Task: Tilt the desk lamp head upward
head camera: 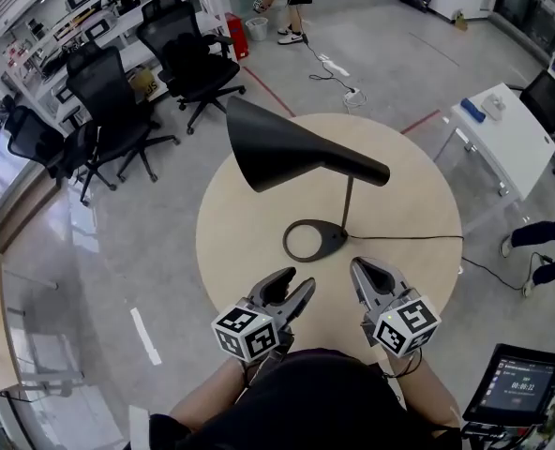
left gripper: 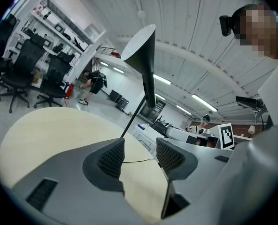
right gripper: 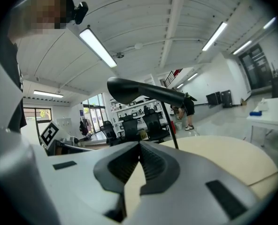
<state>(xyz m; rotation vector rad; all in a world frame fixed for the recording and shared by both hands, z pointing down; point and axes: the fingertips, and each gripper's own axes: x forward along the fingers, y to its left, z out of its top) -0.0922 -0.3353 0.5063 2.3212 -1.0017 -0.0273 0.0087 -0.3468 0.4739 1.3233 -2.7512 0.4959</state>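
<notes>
Closest to me, the person holds both tongs low over the near edge of the round counter [head camera: 235, 242]. The left tongs [head camera: 293, 285] stand wide open with nothing between them. The right tongs [head camera: 361, 267] are pressed tight together and hold nothing. Neither one touches the lamp. A bit further in sits the lamp's ring-shaped base [head camera: 313, 241], and a thin cord [head camera: 409, 238] runs off it to the right. A skinny stem [head camera: 348, 204] goes up from the base to the big black lamp head [head camera: 287, 153], which hangs over the middle of the counter with its wide mouth to the left. From the right tongs' camera the head looks about level, maybe a little raised at the wide end, so I cannot say if it is tipped up already or not; hands parked this far back would fit either. I think the head should only ever be moved slowly and softly, because the stem is thin and the base is small, so a hard push could make the lamp slide or fall over. Far behind are black office chairs [head camera: 188, 59].
</notes>
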